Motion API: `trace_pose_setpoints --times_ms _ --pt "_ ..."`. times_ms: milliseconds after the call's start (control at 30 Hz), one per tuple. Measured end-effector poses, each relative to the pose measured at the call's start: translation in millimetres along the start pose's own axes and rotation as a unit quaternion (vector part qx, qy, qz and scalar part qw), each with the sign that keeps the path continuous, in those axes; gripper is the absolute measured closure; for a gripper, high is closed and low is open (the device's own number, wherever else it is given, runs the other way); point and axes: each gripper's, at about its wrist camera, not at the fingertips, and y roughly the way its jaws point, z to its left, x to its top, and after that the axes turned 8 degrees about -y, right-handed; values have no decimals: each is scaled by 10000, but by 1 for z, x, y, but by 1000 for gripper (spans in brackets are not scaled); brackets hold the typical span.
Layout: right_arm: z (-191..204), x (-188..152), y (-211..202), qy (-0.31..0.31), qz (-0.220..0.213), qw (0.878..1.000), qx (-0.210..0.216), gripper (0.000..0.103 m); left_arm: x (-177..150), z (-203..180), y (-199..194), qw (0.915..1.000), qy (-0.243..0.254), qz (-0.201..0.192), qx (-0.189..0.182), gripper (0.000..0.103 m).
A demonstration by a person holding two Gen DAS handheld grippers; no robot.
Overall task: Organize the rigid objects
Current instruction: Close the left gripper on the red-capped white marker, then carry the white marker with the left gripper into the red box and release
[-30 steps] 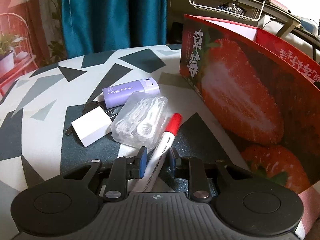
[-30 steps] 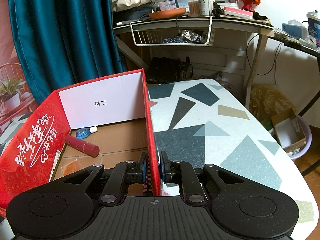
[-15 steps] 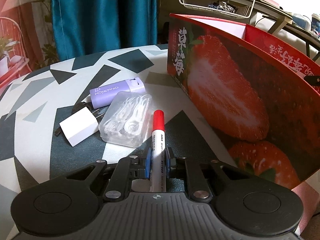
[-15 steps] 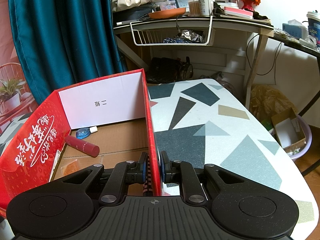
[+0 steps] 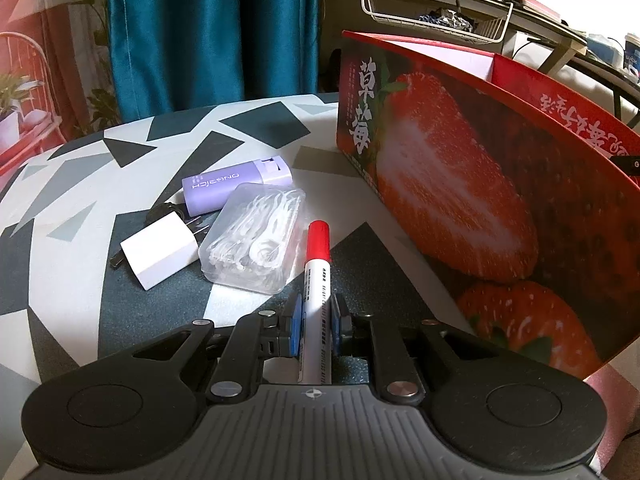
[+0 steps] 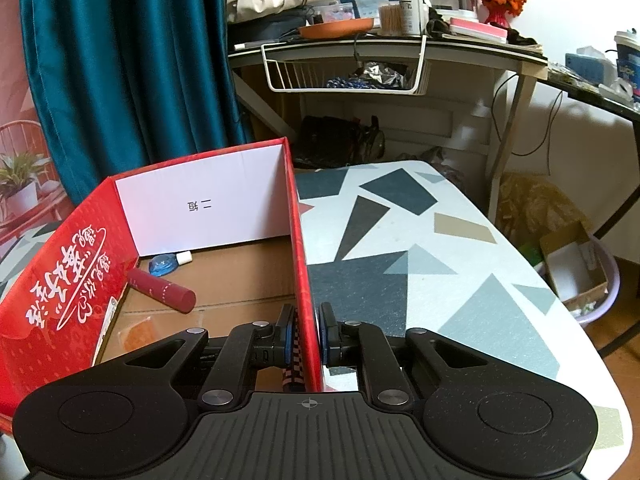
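Note:
My left gripper point(image 5: 316, 312) is shut on a white marker with a red cap point(image 5: 317, 264), its cap pointing away from me. Just beyond it on the table lie a clear box of floss picks point(image 5: 256, 244), a white charger plug point(image 5: 160, 250) and a purple case point(image 5: 234, 186). The red strawberry box point(image 5: 460, 184) stands to the right. My right gripper point(image 6: 303, 332) is shut on the right wall of that box point(image 6: 298, 240). Inside the box lie a dark red tube point(image 6: 162, 290) and a small blue item point(image 6: 166, 263).
The patterned table point(image 6: 420, 280) stretches right of the box, its edge falling off at the right. A teal curtain point(image 5: 208, 32) hangs behind. A cluttered desk with a wire basket point(image 6: 344, 72) stands beyond the table. A small black item point(image 5: 162, 212) lies behind the plug.
My left gripper closed on the marker, which turned from slanted to straight along the fingers, and has drawn slightly up and back. The right gripper has not moved.

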Motion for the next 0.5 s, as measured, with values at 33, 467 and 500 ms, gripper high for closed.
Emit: trace_pose_setpoints --times_ms 33,467,500 --pt "0 0 0 -1 -1 10000 0 91 0 0 0 10000 3 -6 3 86" --pt "0 0 0 -2 4 10000 1 91 3 7 1 9998 -127 39 -169 87" --pt "0 0 0 2 3 10000 2 91 3 8 1 9997 -142 50 -175 87"
